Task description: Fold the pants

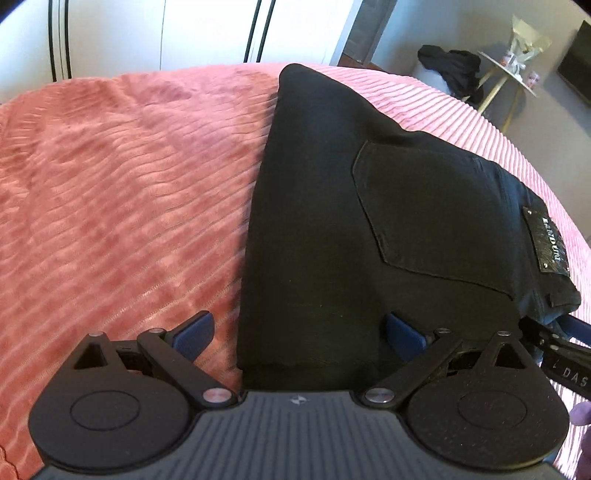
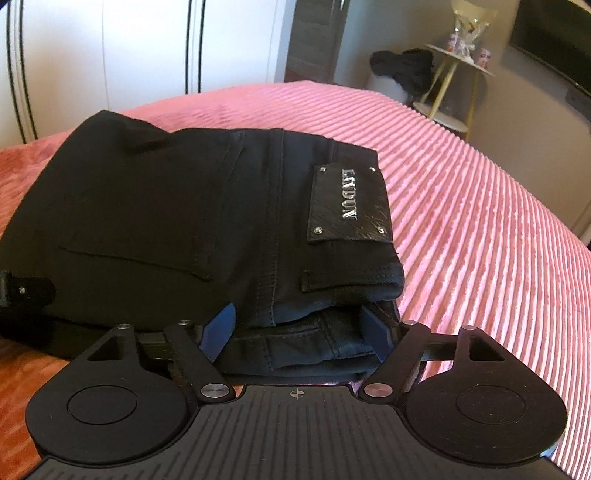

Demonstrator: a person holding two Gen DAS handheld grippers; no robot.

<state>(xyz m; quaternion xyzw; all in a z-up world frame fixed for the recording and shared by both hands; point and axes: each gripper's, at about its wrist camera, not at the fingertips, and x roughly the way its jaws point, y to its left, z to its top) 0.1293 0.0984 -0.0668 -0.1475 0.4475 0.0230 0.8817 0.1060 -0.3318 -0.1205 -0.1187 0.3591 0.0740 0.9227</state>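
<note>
Black pants (image 1: 332, 206) lie folded into a thick stack on the pink ribbed bedspread (image 1: 110, 184), back pocket and leather waistband label up. My left gripper (image 1: 299, 332) is open, its blue pads wide apart at the stack's near left edge. My right gripper (image 2: 299, 332) is open, its blue pads either side of the folded waistband end of the pants (image 2: 184, 206), below the label (image 2: 349, 203). The right gripper also shows in the left wrist view (image 1: 561, 343) at the waistband corner.
The bedspread (image 2: 480, 221) spreads out on both sides of the stack. Behind the bed are white wardrobe doors (image 1: 147, 33), a dark garment on a chair (image 2: 402, 66) and a small round side table (image 2: 458, 62).
</note>
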